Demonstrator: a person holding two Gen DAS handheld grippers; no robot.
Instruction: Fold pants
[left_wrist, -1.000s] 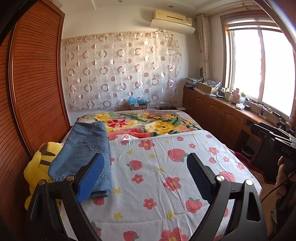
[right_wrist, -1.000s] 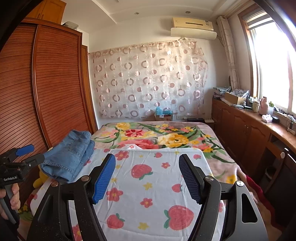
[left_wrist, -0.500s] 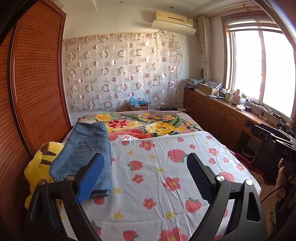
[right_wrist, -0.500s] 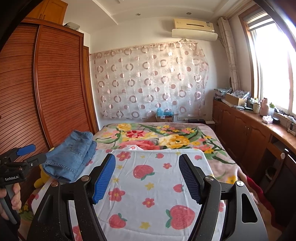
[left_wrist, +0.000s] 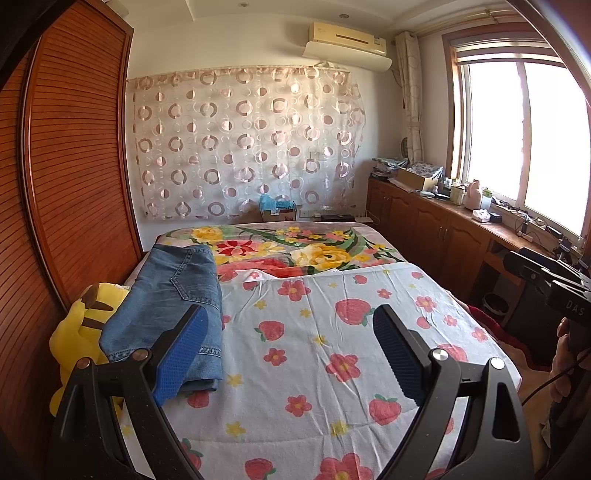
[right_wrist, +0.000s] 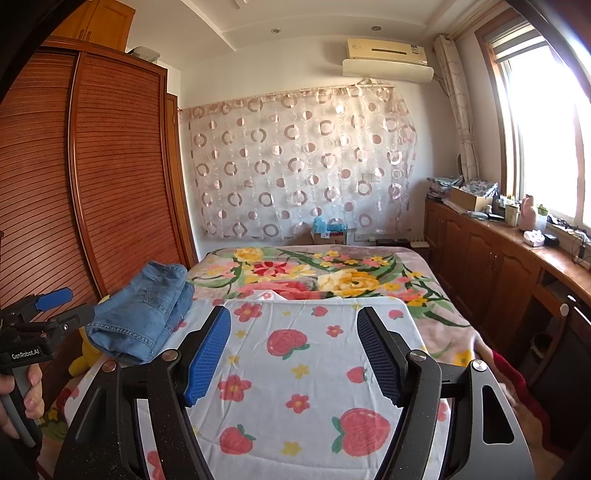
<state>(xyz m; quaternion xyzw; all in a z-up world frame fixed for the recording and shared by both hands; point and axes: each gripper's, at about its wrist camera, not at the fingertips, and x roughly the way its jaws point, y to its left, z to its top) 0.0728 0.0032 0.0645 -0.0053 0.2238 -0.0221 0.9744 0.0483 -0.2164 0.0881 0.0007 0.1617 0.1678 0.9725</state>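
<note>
Both wrist cameras look from the foot, slightly downward, along the bed (left_wrist: 332, 369).

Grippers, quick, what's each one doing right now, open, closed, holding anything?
Left gripper: open, holding nothing, above the bed beside the folded jeans.
Right gripper: open, holding nothing.

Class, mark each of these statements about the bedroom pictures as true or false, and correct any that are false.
1. The jeans lie folded on the bed, on the side nearest the wardrobe. True.
2. The left tongs are clamped on the jeans. False: they are open, with nothing between them.
3. A yellow soft toy sits between the jeans and the wardrobe. True.
4. The right tongs hold a corner of the strawberry sheet. False: they are open and hold nothing.
5. The air conditioner is mounted under the window. False: it hangs high on the wall, above the curtain.
</note>
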